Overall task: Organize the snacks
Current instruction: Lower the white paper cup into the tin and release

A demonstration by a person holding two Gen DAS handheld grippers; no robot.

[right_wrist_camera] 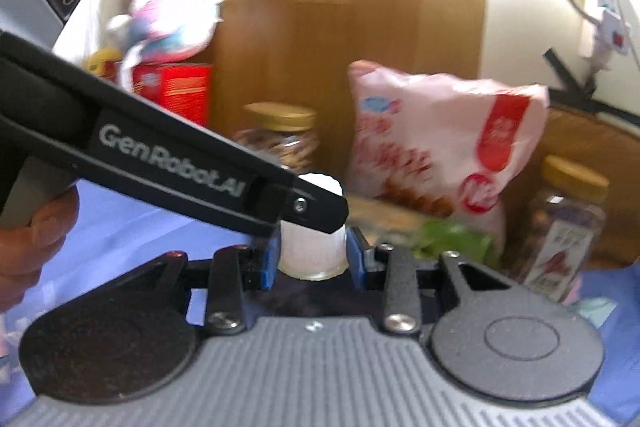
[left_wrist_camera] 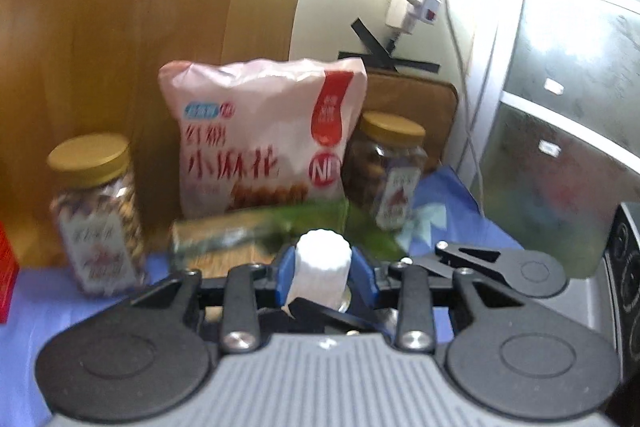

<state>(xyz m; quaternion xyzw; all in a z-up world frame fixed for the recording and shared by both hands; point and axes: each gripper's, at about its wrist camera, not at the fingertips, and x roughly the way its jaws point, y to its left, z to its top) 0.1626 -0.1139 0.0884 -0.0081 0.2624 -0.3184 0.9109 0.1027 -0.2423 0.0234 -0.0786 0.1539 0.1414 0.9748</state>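
- A white-capped bottle (left_wrist_camera: 322, 269) stands upright, long axis vertical, cap up, above the blue-covered surface (left_wrist_camera: 60, 307).
- The left gripper (left_wrist_camera: 325, 273) and right gripper (right_wrist_camera: 312, 253) both have their jaws clenched on it, blue pads on either side.
- Two gold-lidded jars hold snacks: one on the left (left_wrist_camera: 98, 215), one on the right (left_wrist_camera: 384, 169).
- One pink snack bag (left_wrist_camera: 264, 135) stands upright between them against the wooden panel (left_wrist_camera: 140, 7).
- One green packet (left_wrist_camera: 256, 231) lies flat in front, blurred.
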